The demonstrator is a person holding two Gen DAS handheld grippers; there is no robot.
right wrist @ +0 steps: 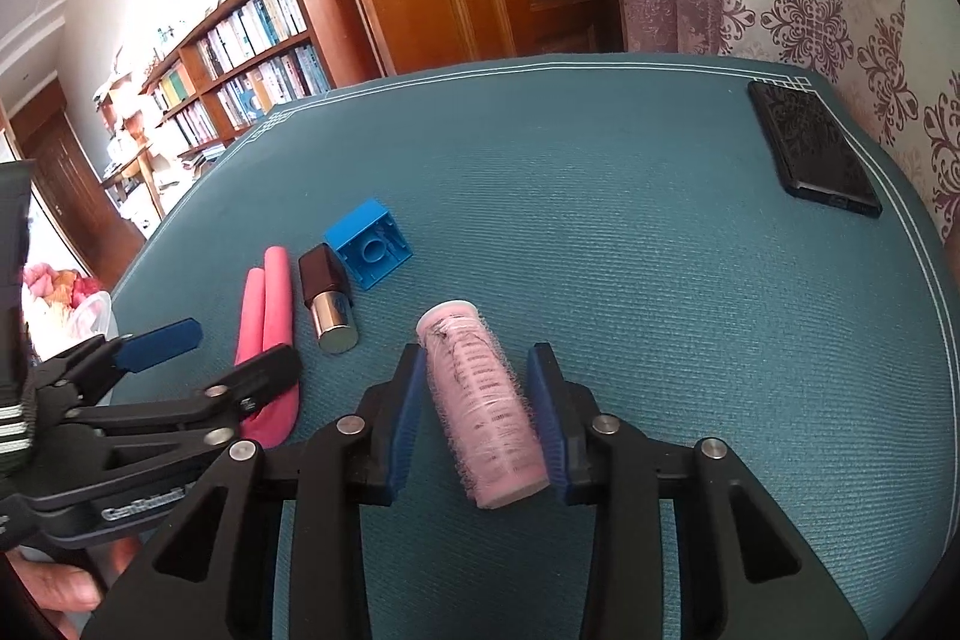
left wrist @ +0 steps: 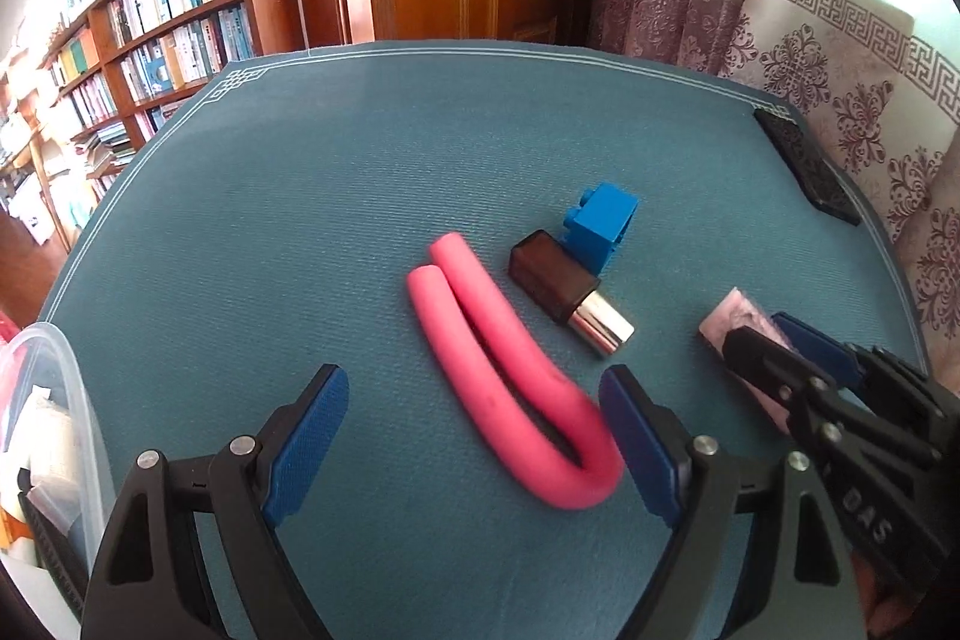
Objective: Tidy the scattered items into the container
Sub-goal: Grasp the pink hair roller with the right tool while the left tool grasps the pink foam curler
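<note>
**A:** So what did that pink roller look like when you had your right gripper (right wrist: 477, 412) on it?

**B:** The hair roller (right wrist: 483, 412) was a pale pink cylinder with a fuzzy, bristly wrap and some dark strands stuck to it, flat ends, lying lengthwise on the teal tabletop (right wrist: 660, 250). Your jaws sat on either side of it, blue pads right up against the bristles or nearly so. I honestly couldn't tell if you'd clamped it or were just bracketing it.

**A:** And the left one?

**B:** Your left gripper (left wrist: 474, 412) had its jaws spread wide, nothing held. The hot pink foam tube (left wrist: 498, 370), bent into a U, lay between them, its bend just beside the right-hand pad and its two ends pointing away from you.

**A:** Other stuff around?

**B:** A lipstick (left wrist: 564, 298) with a dark brown cap and shiny silver base lay just past the tube, touching or almost touching a blue toy brick (left wrist: 600, 226) tipped on its side. A black patterned slab (right wrist: 816, 147) sat at the far right corner, well apart from everything. The clear plastic container (left wrist: 66, 430) was at the near left edge of the tabletop with stuff already in it.
</note>
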